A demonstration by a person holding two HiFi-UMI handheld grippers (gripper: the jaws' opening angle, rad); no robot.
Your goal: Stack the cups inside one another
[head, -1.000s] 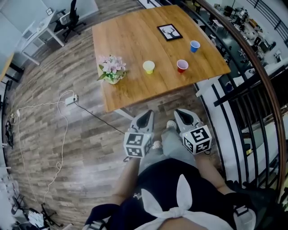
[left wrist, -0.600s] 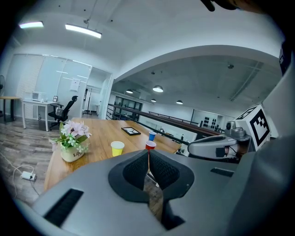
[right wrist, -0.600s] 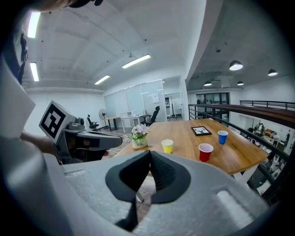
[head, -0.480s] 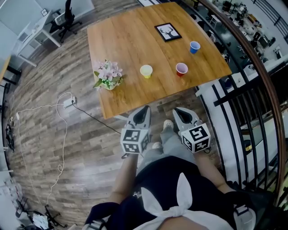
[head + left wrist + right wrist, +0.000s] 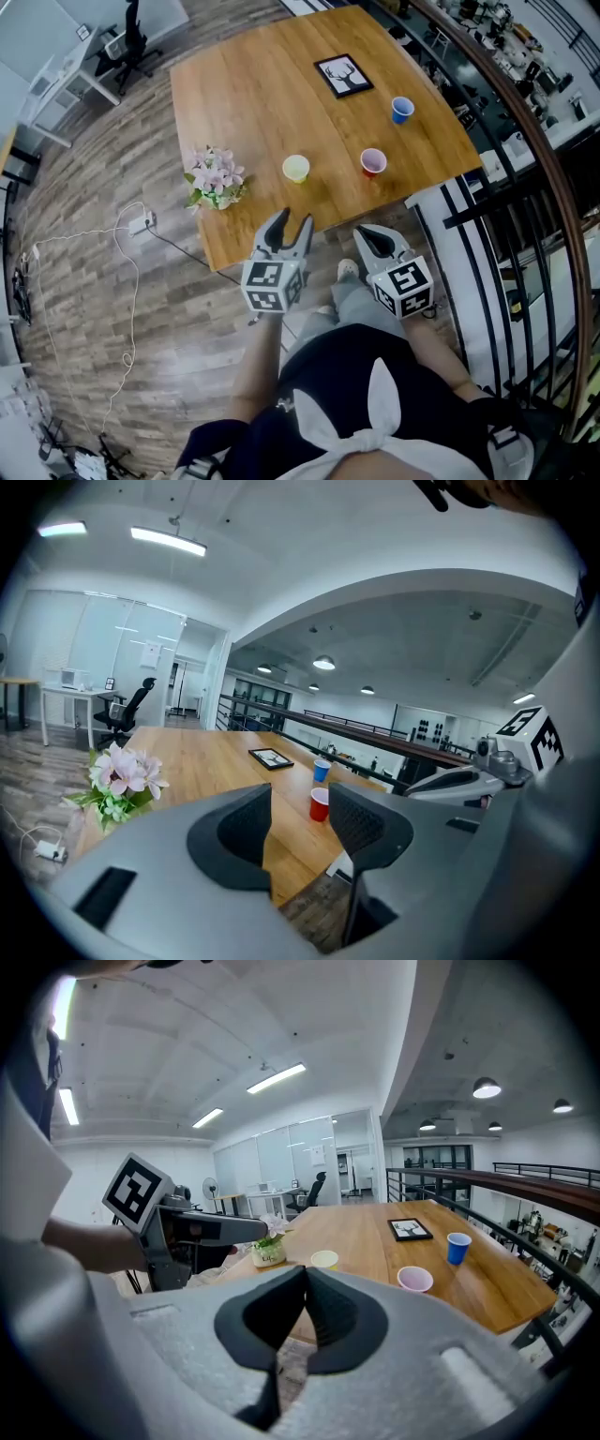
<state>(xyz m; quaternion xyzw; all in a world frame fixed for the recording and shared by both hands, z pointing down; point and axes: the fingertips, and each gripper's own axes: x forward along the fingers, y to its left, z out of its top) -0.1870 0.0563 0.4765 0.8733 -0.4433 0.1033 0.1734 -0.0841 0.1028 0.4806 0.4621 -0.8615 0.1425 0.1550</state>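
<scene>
My left tool (image 5: 289, 223), jaws just been opening and empty, has the yellow cup (image 5: 296, 168) dead ahead. My right tool (image 5: 364, 234) is closed, facing the red cup (image 5: 373, 162).

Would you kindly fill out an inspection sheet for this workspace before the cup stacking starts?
Surface: wooden table.
Job's things: yellow cup, red cup and blue cup, all upright, apart, none stacked.
Clutter: flower pot near the table's left edge; picture frame lying flat at the far side.
Grippers: left gripper open, jaws have just been opening, nothing between them; right gripper shut, empty; neither touches a cup.
Cables: white cable and power strip on the floor.
Surroundings: black railing on the right; office chair beyond.
</scene>
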